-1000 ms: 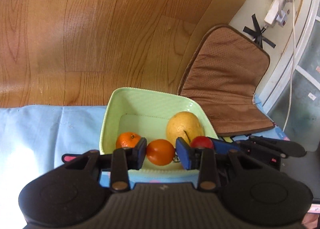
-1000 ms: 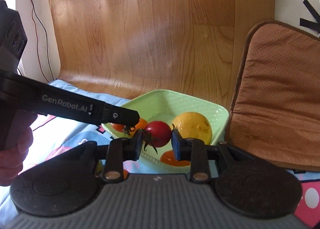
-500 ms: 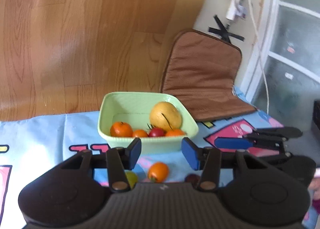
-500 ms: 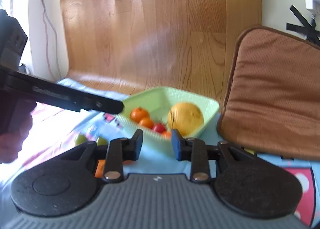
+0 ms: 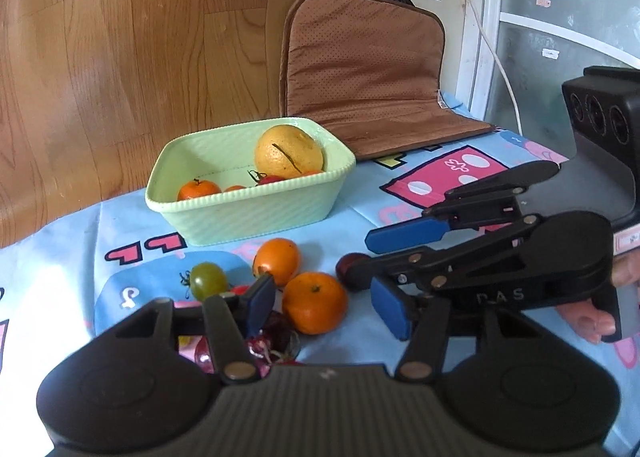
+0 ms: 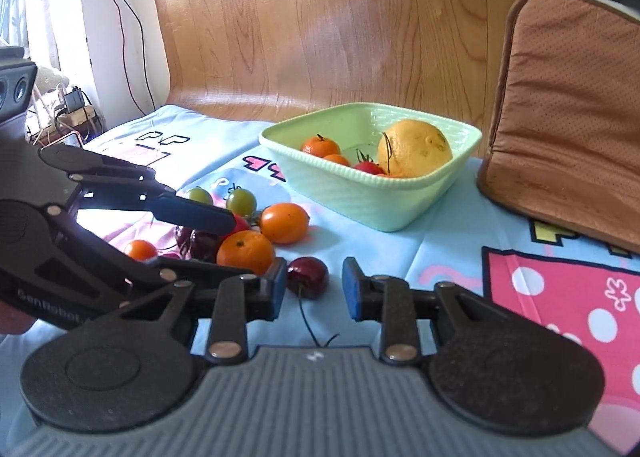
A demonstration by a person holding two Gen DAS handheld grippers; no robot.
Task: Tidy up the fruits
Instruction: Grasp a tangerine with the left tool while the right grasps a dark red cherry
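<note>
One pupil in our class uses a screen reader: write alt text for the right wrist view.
The open right gripper hovers just in front of a dark red cherry on a blue cartoon tablecloth. The left gripper reaches over a mandarin among loose fruit; behind stands a green bowl holding a large yellow citrus.

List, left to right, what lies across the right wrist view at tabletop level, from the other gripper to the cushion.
Left gripper → small orange tomato → mandarin → dark cherry → green bowl → brown cushion.
</note>
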